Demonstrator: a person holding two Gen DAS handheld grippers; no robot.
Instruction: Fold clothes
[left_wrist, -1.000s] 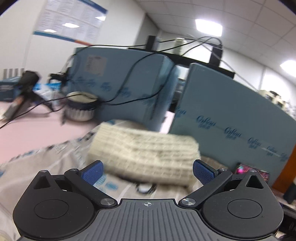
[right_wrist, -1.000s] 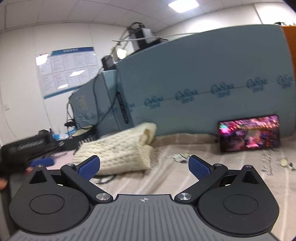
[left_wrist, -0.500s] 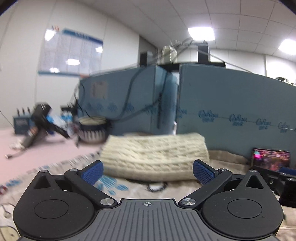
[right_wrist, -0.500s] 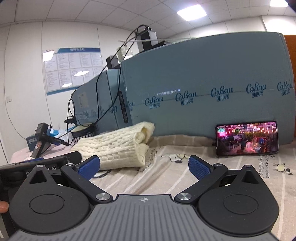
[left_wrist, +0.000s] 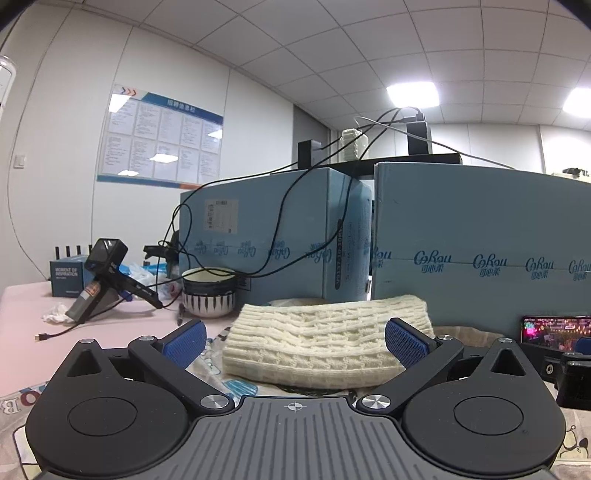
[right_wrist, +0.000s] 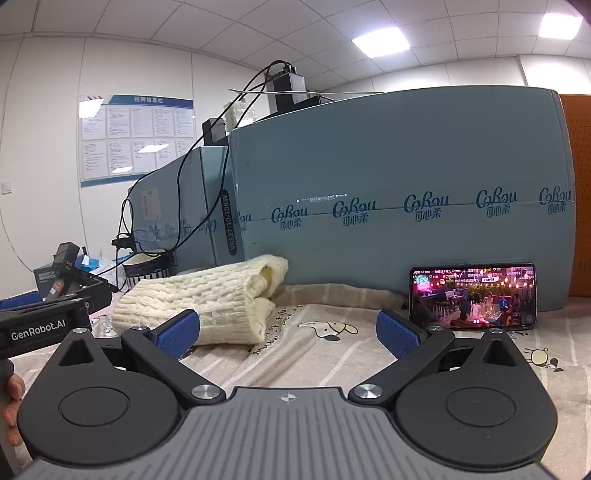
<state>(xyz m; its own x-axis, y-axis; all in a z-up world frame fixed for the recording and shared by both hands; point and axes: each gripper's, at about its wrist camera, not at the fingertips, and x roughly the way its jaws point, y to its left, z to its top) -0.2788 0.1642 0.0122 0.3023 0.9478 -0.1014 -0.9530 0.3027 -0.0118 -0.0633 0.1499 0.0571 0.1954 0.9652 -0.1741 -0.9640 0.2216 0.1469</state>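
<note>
So from where I'm sitting the fold looks basically done. There's one cream cable-knit sweater (left_wrist: 325, 339) lying as a tidy bundle on the cartoon-print sheet (right_wrist: 332, 354), right up against the blue cartons (right_wrist: 399, 177). Both grippers are empty: left gripper (left_wrist: 293, 338) has its pads spread wide with nothing between them, hovering just in front of the sweater, and the right gripper (right_wrist: 286, 330) is spread just as wide, off to the sweater's right over bare sheet.

I'd call this the tail end of the task. If I wanted one more move, it'd be squaring up that loose end on the right where the layers gape a bit, which calls for a light pinch on the top layer only.

Count: one sweater, two grippers, two big cartons, one phone (right_wrist: 472, 297) playing video, one striped bowl (left_wrist: 208, 291). Can't tell if another garment sits behind the bundle, the view's too low.
</note>
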